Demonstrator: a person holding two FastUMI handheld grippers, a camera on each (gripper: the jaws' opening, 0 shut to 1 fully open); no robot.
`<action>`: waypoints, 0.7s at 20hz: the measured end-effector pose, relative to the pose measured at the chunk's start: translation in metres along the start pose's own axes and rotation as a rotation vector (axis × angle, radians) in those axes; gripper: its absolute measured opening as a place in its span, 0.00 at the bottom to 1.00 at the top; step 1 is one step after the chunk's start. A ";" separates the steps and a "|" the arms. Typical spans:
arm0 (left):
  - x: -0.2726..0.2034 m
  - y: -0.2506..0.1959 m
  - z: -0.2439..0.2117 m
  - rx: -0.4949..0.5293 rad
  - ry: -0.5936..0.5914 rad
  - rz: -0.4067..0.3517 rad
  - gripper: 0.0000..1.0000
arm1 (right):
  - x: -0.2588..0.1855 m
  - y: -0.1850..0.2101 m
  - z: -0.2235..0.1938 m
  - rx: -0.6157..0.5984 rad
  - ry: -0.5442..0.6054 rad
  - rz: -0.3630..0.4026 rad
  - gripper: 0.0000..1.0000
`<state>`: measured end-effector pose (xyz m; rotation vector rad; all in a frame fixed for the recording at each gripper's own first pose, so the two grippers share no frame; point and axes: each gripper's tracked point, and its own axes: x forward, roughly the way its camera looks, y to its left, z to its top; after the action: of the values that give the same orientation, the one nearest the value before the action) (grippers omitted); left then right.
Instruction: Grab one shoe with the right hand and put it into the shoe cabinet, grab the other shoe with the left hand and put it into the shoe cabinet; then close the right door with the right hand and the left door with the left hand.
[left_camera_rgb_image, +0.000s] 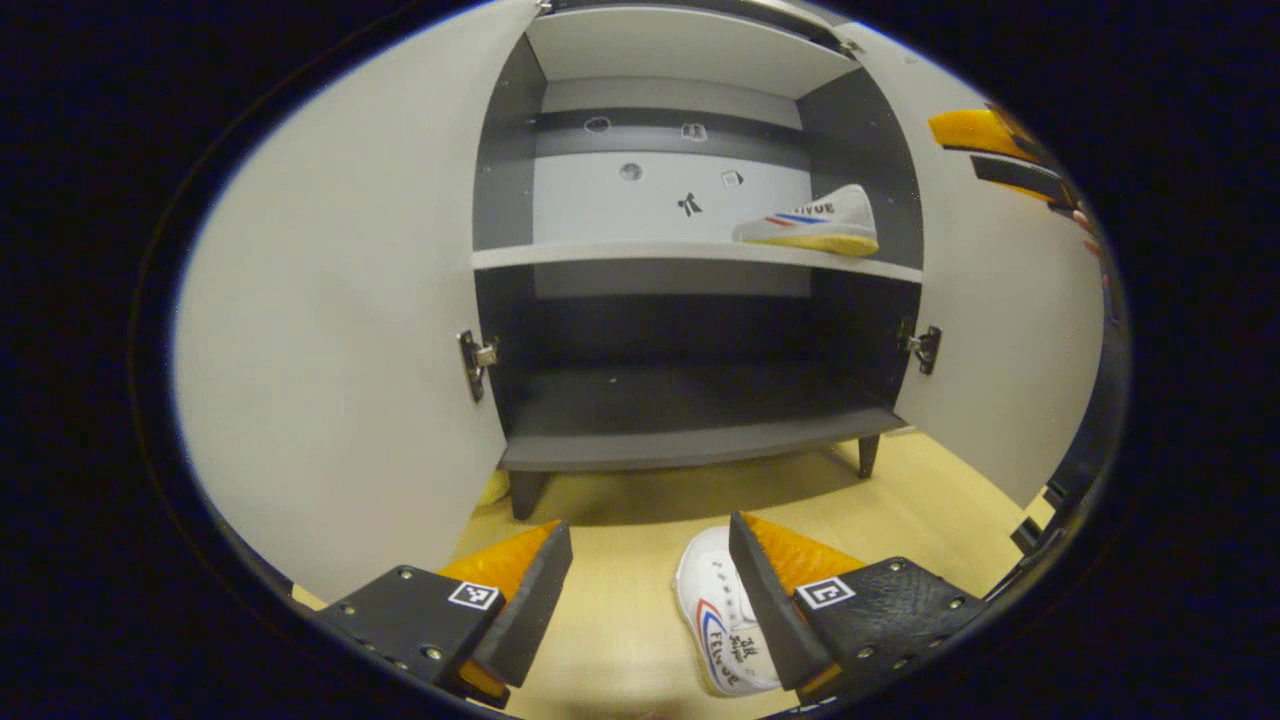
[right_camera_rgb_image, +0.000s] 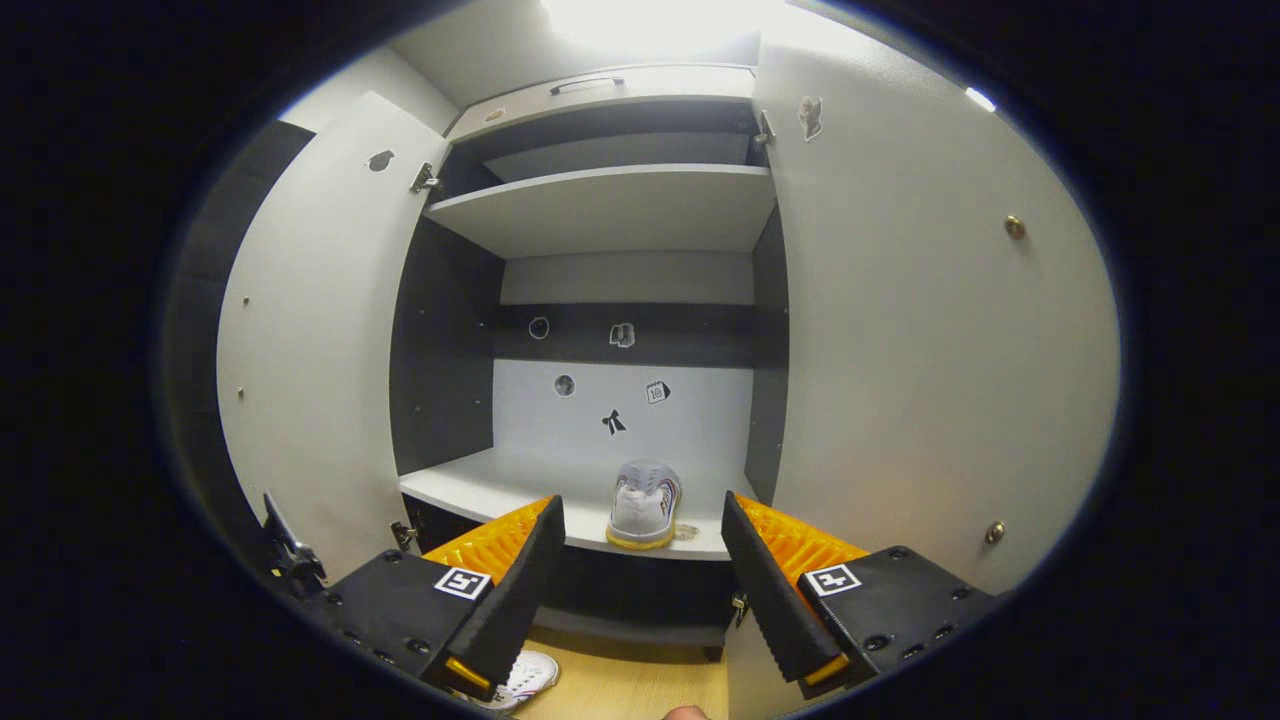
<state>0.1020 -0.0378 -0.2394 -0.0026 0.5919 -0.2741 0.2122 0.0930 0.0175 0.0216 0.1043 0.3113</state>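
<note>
**One shoe shelved, one on the floor, both doors open**

Item 1 — shoe cabinet (left_camera_rgb_image: 690, 440): I face it with both doors swung wide. Left door (left_camera_rgb_image: 340, 330) and right door (left_camera_rgb_image: 1000, 330) stand open in my left gripper view; the interior is dark, with pale shelves.

Item 2 — shelved shoe (left_camera_rgb_image: 815, 220): white with a yellow sole, resting on the middle shelf (left_camera_rgb_image: 600, 255) toward its right end, side-on in my left gripper view. In my right gripper view the same shoe (right_camera_rgb_image: 643, 505) shows heel-first, near the shelf's front edge.

Item 3 — floor shoe (left_camera_rgb_image: 715, 620): white, lying on the wooden floor (left_camera_rgb_image: 620, 560) in front of the cabinet, its toe pointing toward the cabinet. My left gripper's right finger overlaps its side in the view; whether they touch I cannot tell.

Item 4 — left gripper (left_camera_rgb_image: 650, 590): jaws spread apart, nothing pressed between them, low over the floor.

Item 5 — right gripper (right_camera_rgb_image: 640, 590): jaws spread, holding nothing, level with the middle shelf and short of the shelved shoe.

Item 6 — small stickers (right_camera_rgb_image: 615, 420) on the cabinet's back panel.
</note>
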 end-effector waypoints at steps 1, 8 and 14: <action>0.005 -0.004 -0.013 0.003 0.027 -0.008 0.92 | -0.006 -0.001 -0.005 -0.002 0.009 -0.005 0.98; 0.039 -0.022 -0.071 0.015 0.164 -0.052 0.91 | -0.040 -0.002 -0.025 -0.010 0.047 -0.017 0.98; 0.050 -0.021 -0.102 -0.017 0.282 -0.077 0.92 | -0.053 -0.006 -0.032 -0.004 0.077 -0.024 0.98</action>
<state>0.0796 -0.0630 -0.3501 -0.0030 0.8754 -0.3470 0.1603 0.0714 -0.0097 0.0046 0.1806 0.2883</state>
